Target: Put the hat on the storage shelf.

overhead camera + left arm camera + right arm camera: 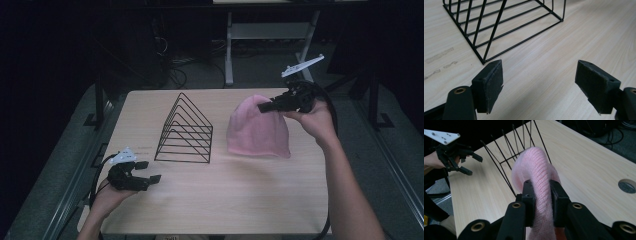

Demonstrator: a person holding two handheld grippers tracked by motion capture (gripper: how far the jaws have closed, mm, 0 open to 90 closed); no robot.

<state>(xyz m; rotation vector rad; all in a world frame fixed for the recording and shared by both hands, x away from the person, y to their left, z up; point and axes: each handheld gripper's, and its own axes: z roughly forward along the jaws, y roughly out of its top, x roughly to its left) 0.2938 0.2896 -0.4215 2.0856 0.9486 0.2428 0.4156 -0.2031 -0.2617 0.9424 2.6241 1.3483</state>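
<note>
A pink knitted hat (257,129) hangs with its lower edge on the table, right of centre. My right gripper (264,106) is shut on its top, and the knit (541,182) is pinched between the two black jaws in the right gripper view. A black wire rack (186,131), shaped like a triangle, stands left of the hat; its corner (484,61) is just ahead of my left gripper (541,85). The left gripper (149,171) rests open near the table's front left, nothing between its pads.
The light wooden table (225,190) has bare room in front of the rack and hat. A round cable hole (627,186) sits in the tabletop. Dark floor, cables and a white desk frame (230,45) lie beyond the far edge.
</note>
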